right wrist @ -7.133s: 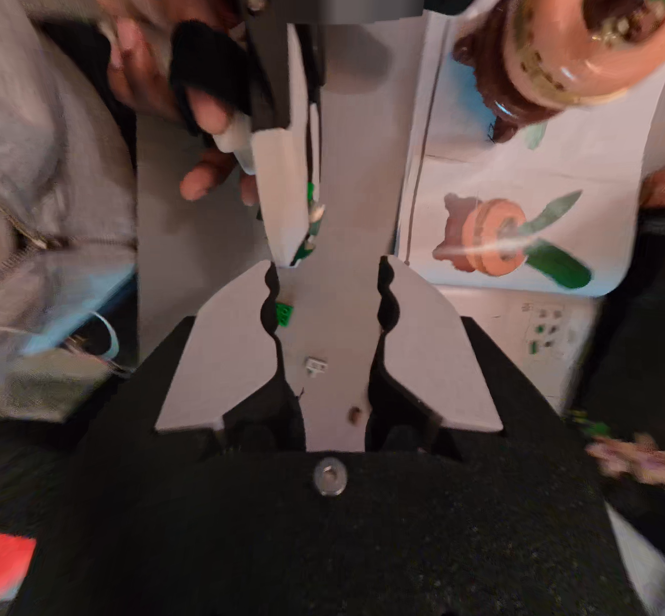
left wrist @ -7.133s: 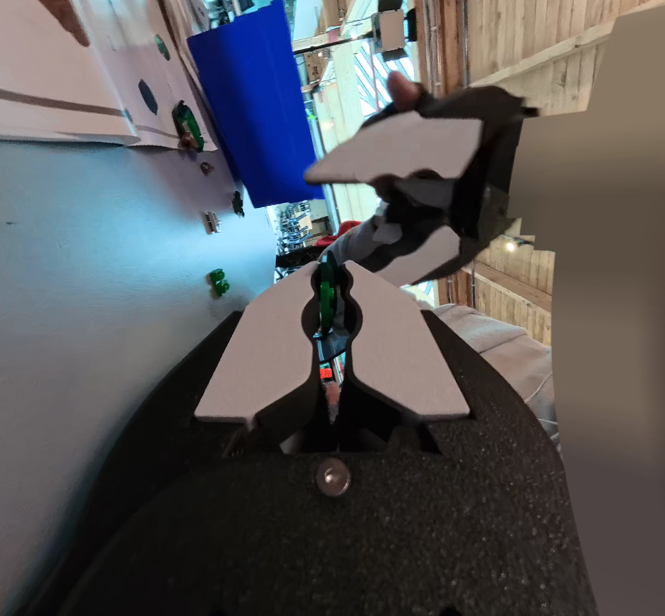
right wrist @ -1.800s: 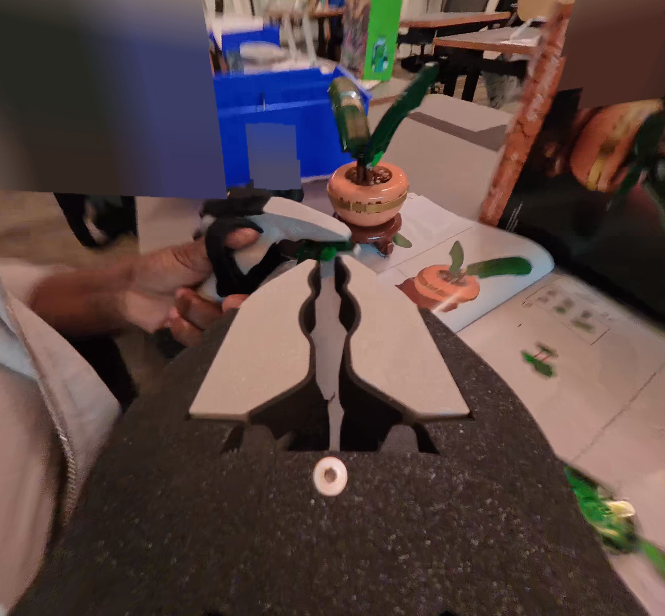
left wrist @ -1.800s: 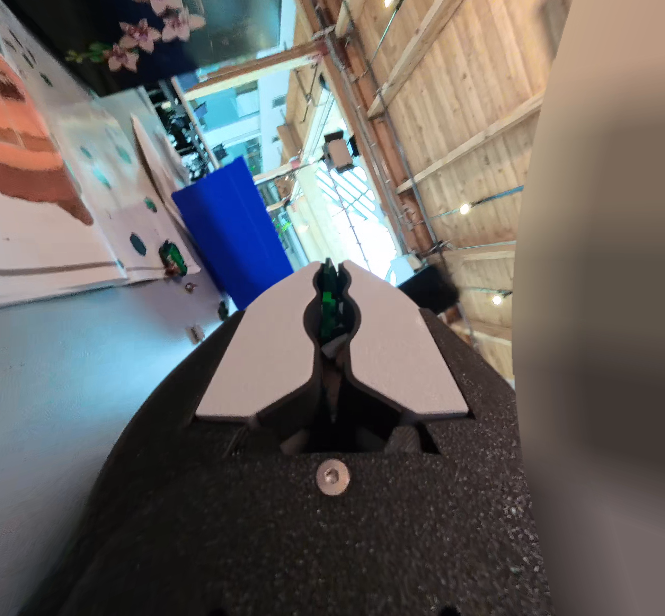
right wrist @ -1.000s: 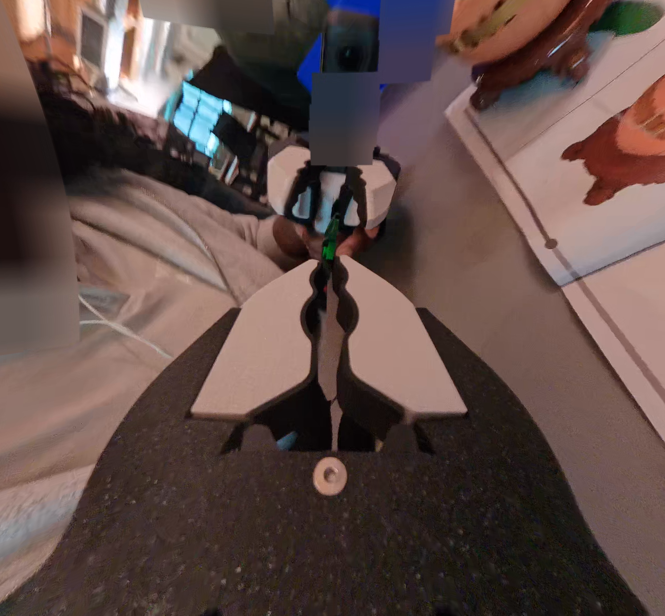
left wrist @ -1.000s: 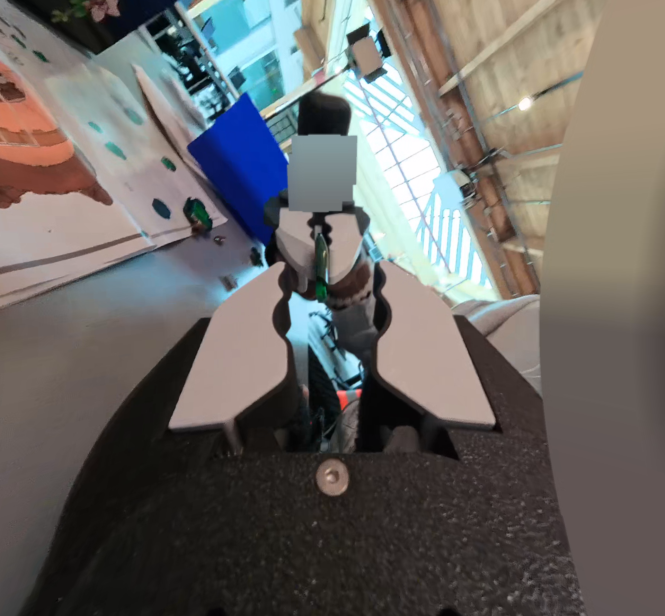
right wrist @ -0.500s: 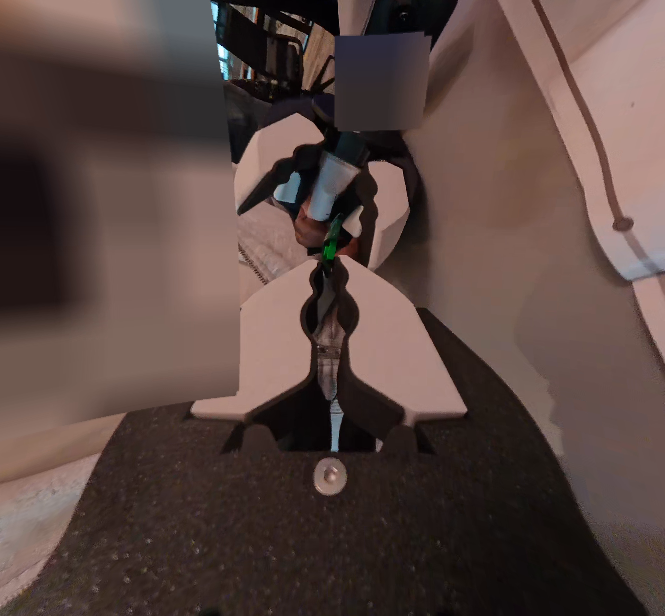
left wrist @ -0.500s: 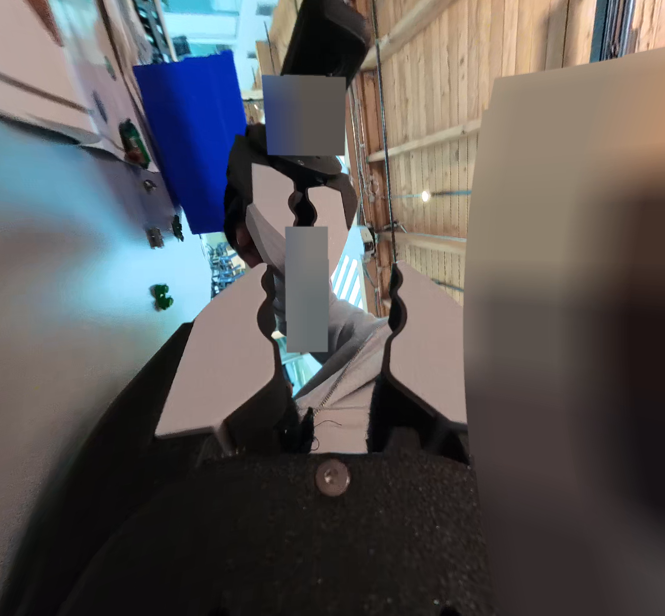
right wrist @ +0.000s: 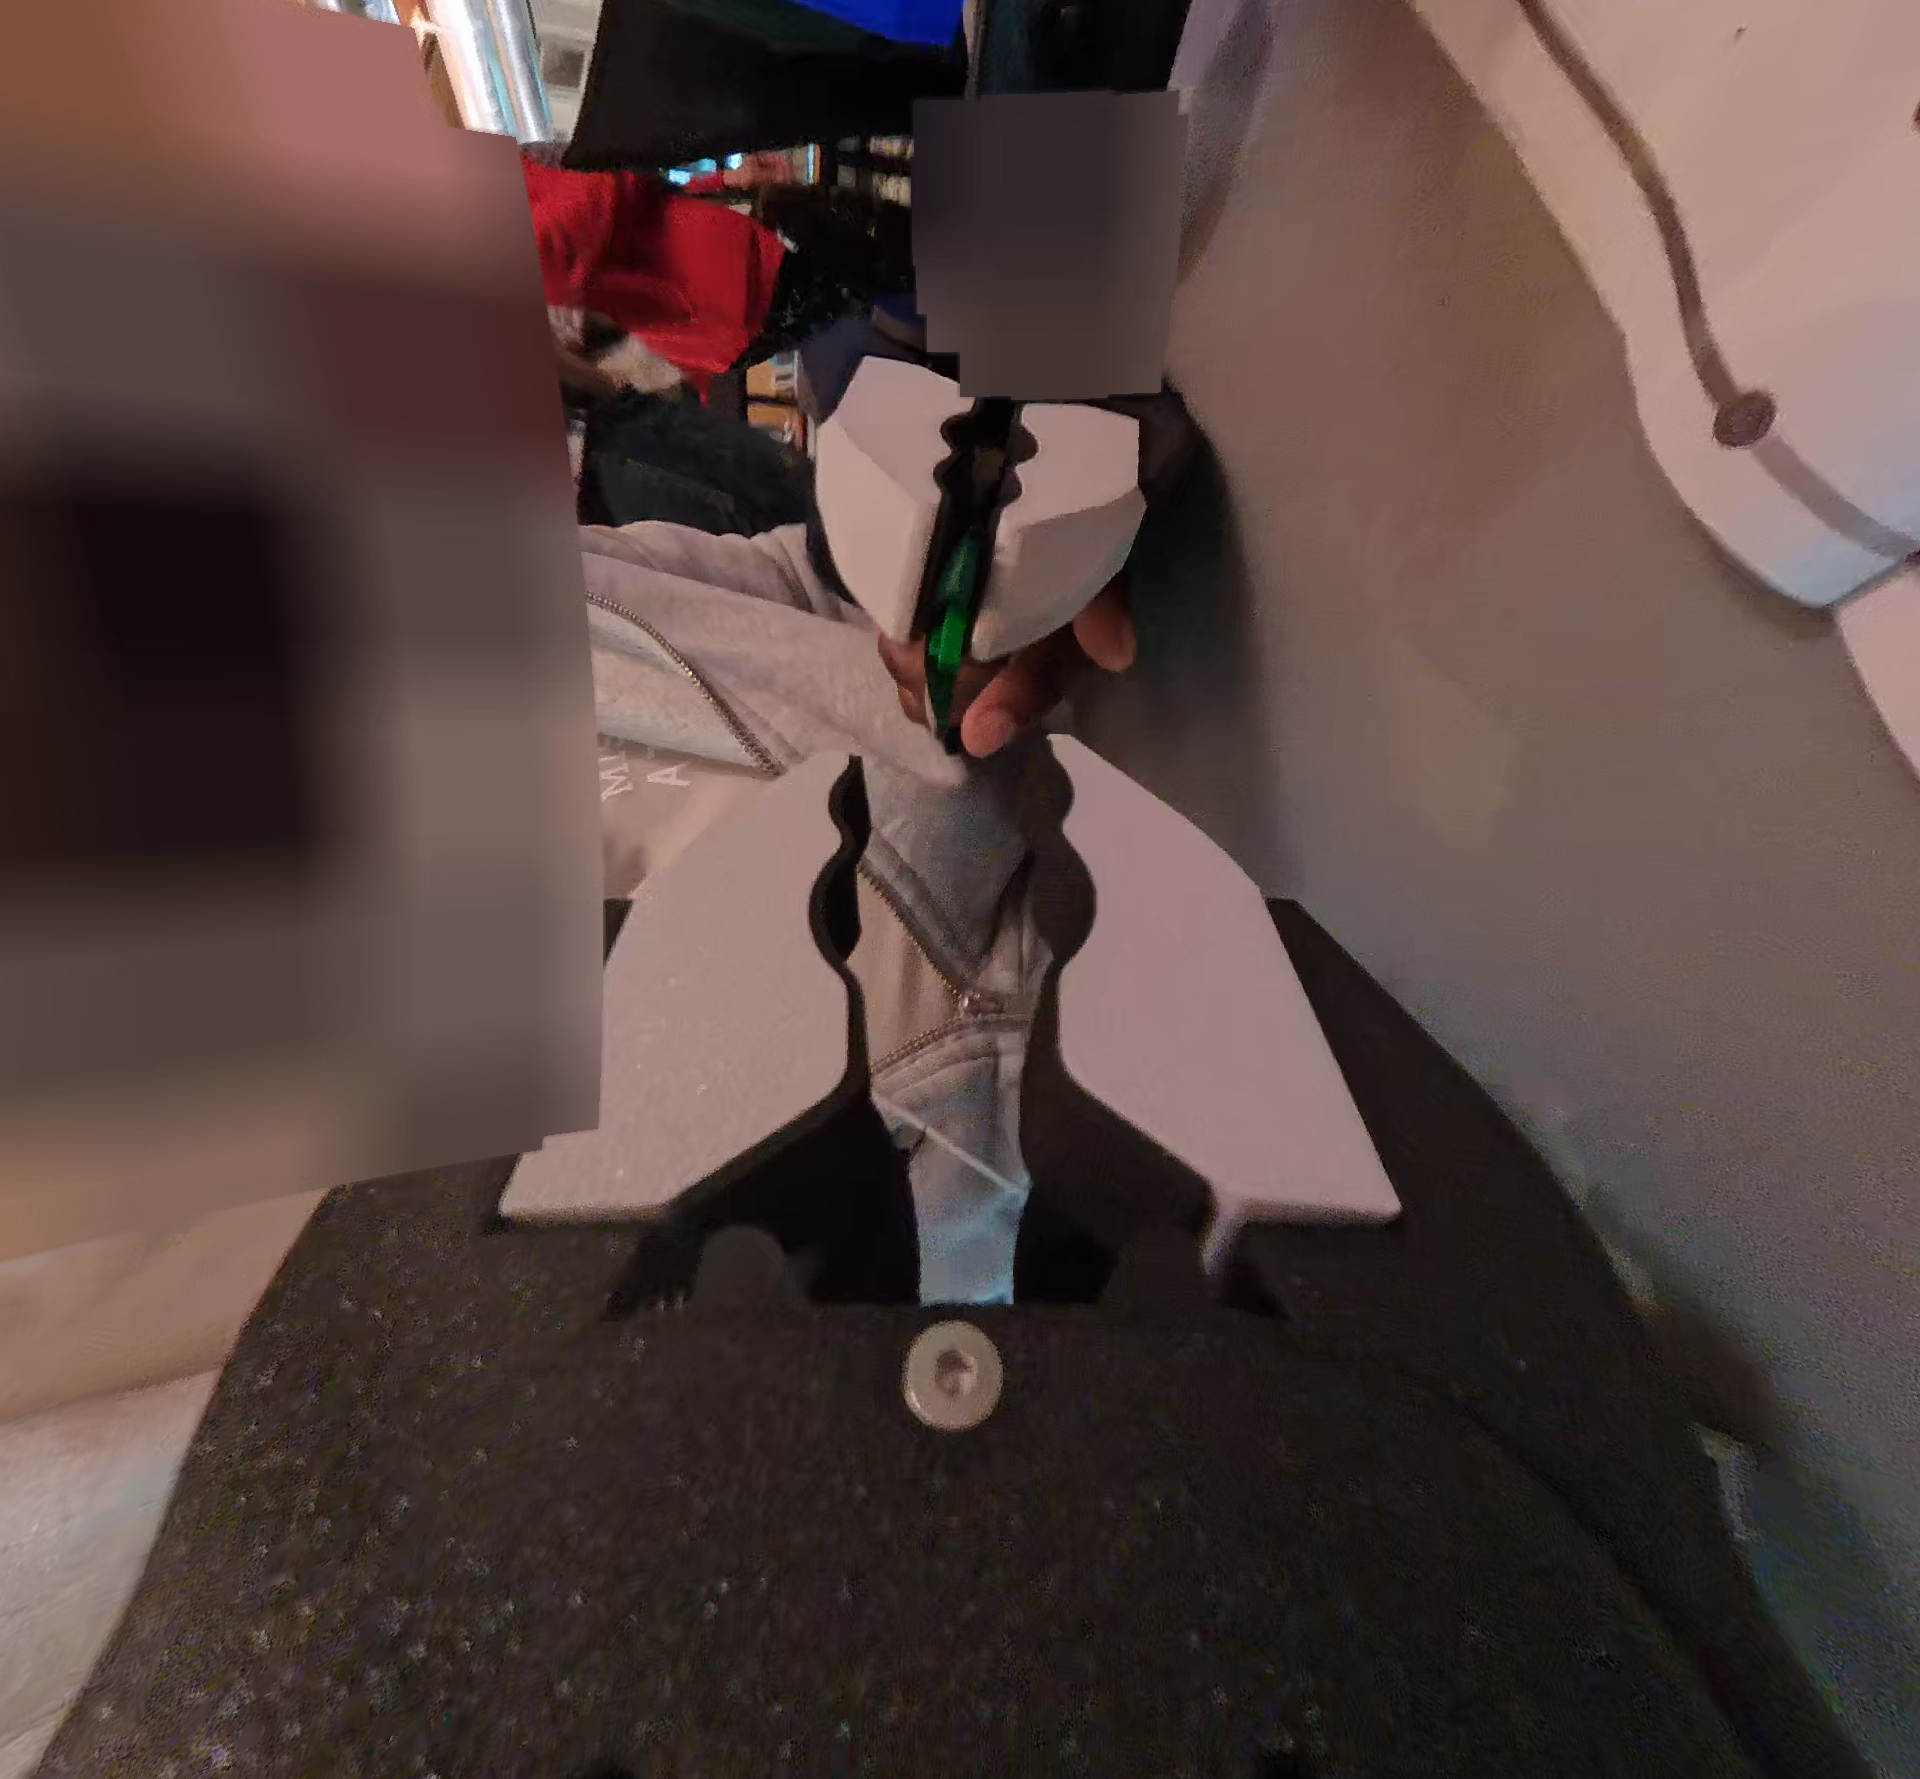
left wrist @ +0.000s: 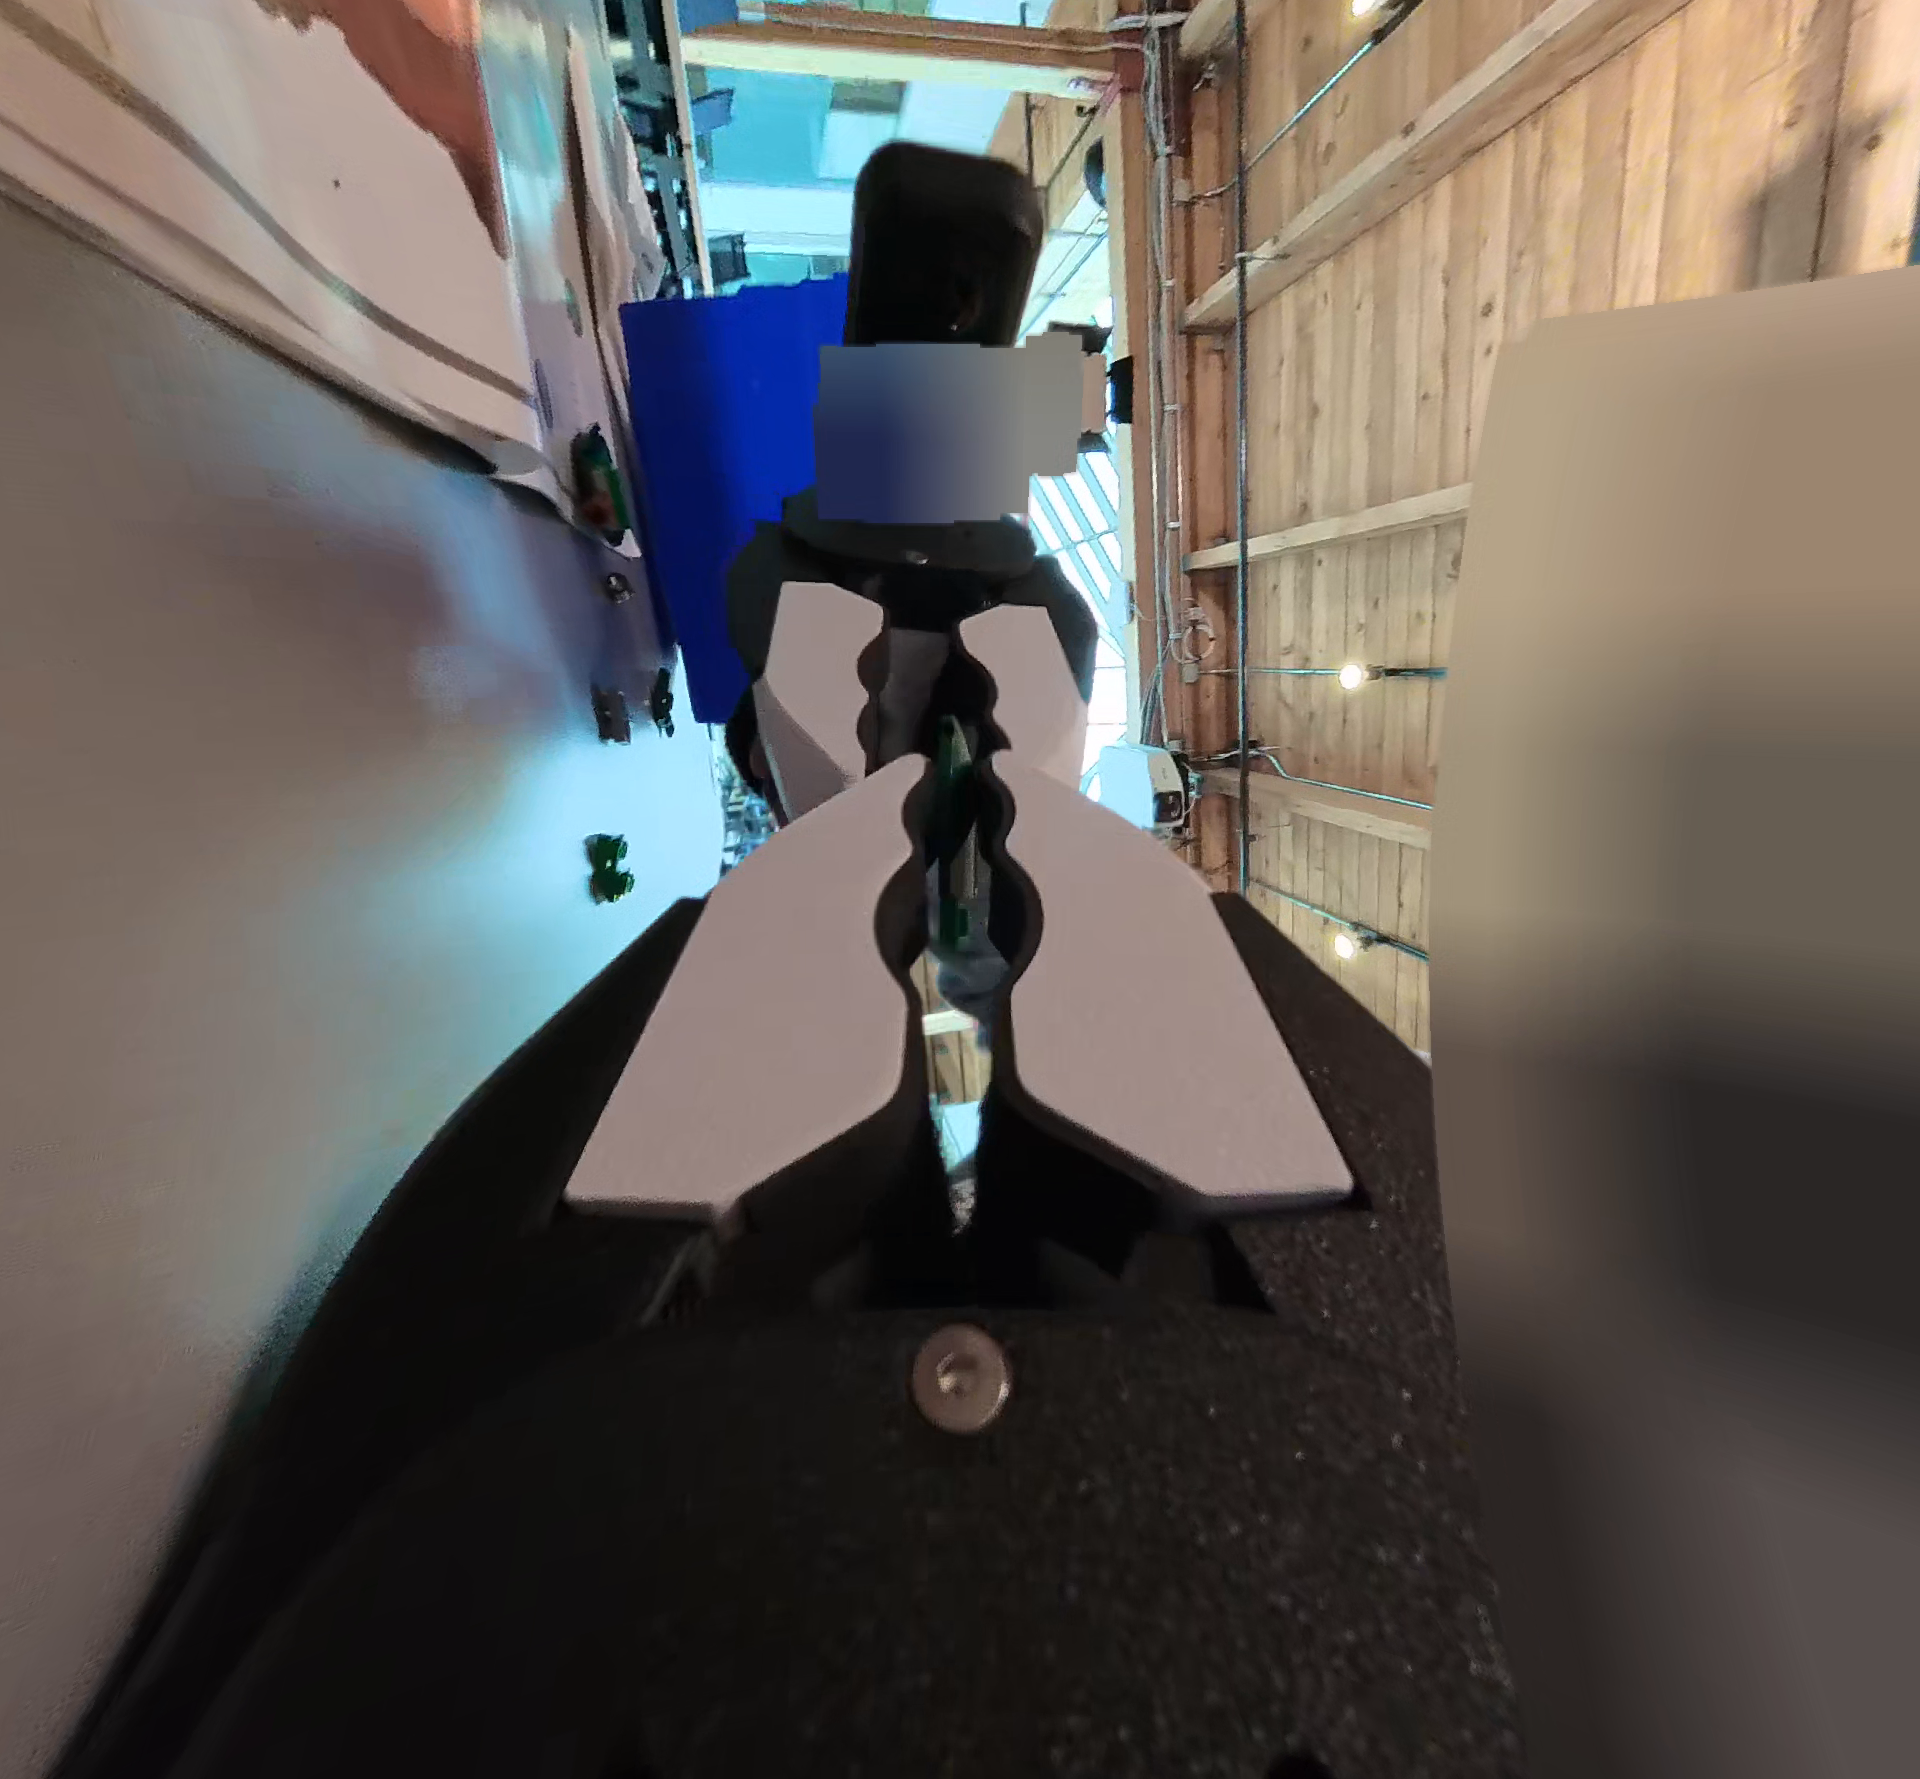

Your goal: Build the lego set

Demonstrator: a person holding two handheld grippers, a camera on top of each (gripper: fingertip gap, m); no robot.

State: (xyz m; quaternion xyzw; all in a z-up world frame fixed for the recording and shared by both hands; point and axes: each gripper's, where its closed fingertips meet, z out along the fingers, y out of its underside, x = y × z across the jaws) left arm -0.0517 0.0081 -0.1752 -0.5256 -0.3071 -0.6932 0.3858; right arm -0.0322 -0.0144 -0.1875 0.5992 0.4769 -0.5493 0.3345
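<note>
Green lego piece point(left wrist: 951, 856): thin, translucent, seen edge-on, pinched between the fingers of the left gripper point(left wrist: 961, 773), which are drawn in to a narrow slot around it. The right wrist view shows the same grip from the front: the piece point(right wrist: 951, 617) sticks out past the left gripper's point(right wrist: 948, 654) tips, held up off the table.

Right gripper point(right wrist: 951, 763): fingers spread, nothing between them, only a grey zipped sleeve behind the gap. It faces the left gripper nose to nose, near but apart. A hand point(right wrist: 1039, 680) shows just behind the held piece.

Step in hand, as judged: the piece sits with the left gripper alone and next has to go to its mate in the build. To do it well, keep the pinch firm, since so thin a part could pivot or slip. Turn both grippers back towards the table point(left wrist: 260, 794) before anything else. Use the free right gripper to fetch or steady the mating part.

Farther out: a small green piece point(left wrist: 608, 867) and darker bits point(left wrist: 613, 711) lie loose on the grey table, with instruction sheets point(left wrist: 260, 171) and a blue box point(left wrist: 727, 482) beyond.

Hard to make out: the piece's shape and studs, since only its edge shows. How deep it sits in the grip is unclear. No built model is in either view, and mosaic patches cover large areas.
</note>
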